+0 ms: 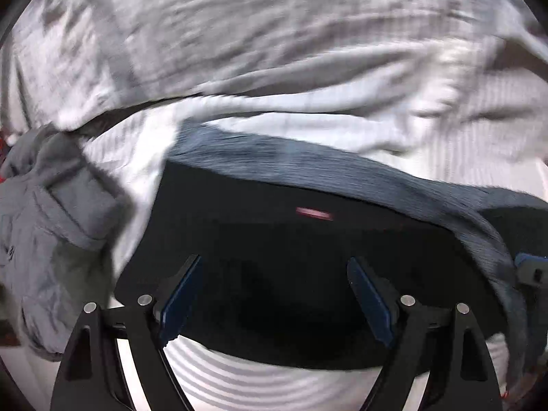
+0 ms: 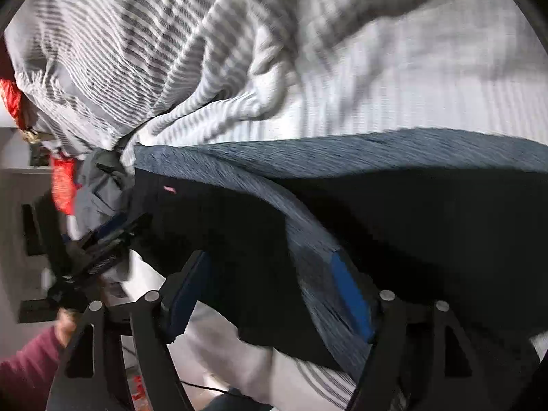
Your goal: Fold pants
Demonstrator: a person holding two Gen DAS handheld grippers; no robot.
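A big bed cover (image 1: 274,51) with grey and white stripes fills the top half of both views, all wrinkled and bunched up. In the right wrist view it makes a tall heap (image 2: 113,68) at the upper left of the frame. The black pants (image 1: 274,267) lie across the middle of both views on top of the striped cover. They have a wide blue-grey band (image 1: 342,174) along the top edge, and a tiny red tag (image 1: 313,213) sits on the black part just under it. In the right wrist view the pants (image 2: 428,226) stretch from the middle out to the right edge. A grey cloth (image 1: 51,239) lies crumpled at the left of the left wrist view, touching the left side of the pants. Something red (image 2: 63,185) shows at the left edge of the right wrist view, but it is too blurry to name. The left claw (image 1: 274,294) sits at the bottom of its view with its two blue fingers wide apart, holding nothing, and the black pants are right in front of it. The right claw (image 2: 270,294) is wide apart too, with the blue-grey band lying against its right finger (image 2: 352,301). At the lower left of the right wrist view you can see the other claw (image 2: 102,243) and a hand (image 2: 66,325) in a dark red sleeve (image 2: 27,370).
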